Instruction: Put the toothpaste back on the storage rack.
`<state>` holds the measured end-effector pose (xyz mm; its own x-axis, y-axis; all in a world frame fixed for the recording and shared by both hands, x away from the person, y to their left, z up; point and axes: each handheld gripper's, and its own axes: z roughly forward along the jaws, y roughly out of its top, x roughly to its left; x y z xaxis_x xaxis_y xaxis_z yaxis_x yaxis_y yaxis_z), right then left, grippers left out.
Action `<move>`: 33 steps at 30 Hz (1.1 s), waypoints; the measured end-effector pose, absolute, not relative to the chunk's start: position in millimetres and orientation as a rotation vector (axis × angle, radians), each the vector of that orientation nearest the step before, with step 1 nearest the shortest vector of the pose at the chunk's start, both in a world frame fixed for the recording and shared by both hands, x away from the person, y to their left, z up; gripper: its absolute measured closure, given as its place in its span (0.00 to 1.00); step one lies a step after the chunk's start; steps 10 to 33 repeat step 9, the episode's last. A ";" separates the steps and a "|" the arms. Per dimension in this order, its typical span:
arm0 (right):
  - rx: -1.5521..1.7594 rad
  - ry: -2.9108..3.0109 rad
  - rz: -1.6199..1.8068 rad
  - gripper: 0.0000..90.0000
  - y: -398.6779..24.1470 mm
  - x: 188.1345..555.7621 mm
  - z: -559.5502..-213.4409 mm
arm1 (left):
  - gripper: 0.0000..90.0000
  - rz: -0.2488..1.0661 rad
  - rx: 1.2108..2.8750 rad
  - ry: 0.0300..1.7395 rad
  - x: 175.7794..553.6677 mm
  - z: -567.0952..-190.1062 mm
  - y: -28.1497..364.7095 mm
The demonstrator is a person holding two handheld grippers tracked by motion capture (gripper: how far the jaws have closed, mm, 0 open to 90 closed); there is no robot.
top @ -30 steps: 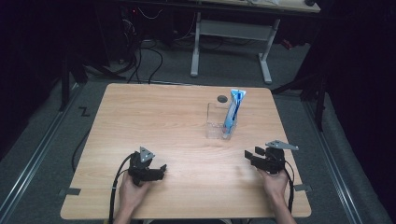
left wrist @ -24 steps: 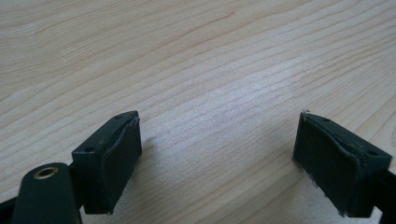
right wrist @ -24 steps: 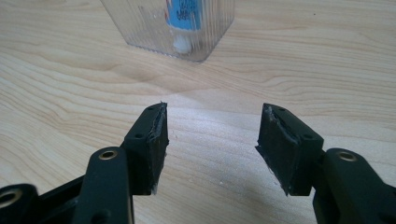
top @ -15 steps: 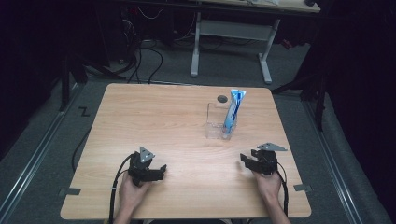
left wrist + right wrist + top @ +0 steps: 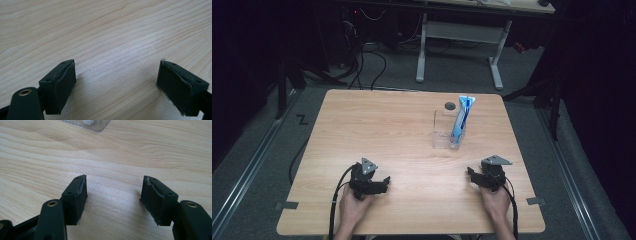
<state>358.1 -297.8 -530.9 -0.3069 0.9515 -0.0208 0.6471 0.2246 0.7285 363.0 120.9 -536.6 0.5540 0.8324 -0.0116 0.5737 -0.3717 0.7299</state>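
two grippers are held low over the near edge of a light wooden table (image 5: 377, 125), one in each hand. the left gripper (image 5: 383, 182) is seen at the near left, its jaws spread wide with nothing but bare wood grain between them, and its pads (image 5: 62, 85) are seen just above the tabletop in the left gripper view. the right gripper (image 5: 472, 174) sits at the near right, well apart from the left one. its jaws have just been opening and are now parted wide too, nothing is caught between them, only table surface is seen there in the right gripper view.

the nearest stuff is a clear plastic box (image 5: 446, 131) standing toward the far right part of the table, with a blue and white tube (image 5: 461, 122) propped upright inside it, leaning against the right wall. a corner of that clear box is also caught at the top of the right gripper view (image 5: 87, 124), ahead of the right gripper's jaws and not touched by them. a small dark round spot (image 5: 450, 105) is seen on the table just behind the box.
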 end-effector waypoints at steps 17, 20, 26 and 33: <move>1.472 2.038 0.865 0.41 -297.8 358.2 -530.8 | 0.18 0.472 2.088 1.126 363.1 -536.6 121.0; 1.472 2.038 0.865 0.41 -297.8 358.2 -530.8 | 0.18 0.472 2.088 1.126 363.1 -536.6 121.0; 1.472 2.038 0.865 0.41 -297.8 358.2 -530.8 | 0.18 0.472 2.088 1.126 363.1 -536.6 121.0; 1.472 2.038 0.865 0.41 -297.8 358.2 -530.8 | 0.18 0.472 2.088 1.126 363.1 -536.6 121.0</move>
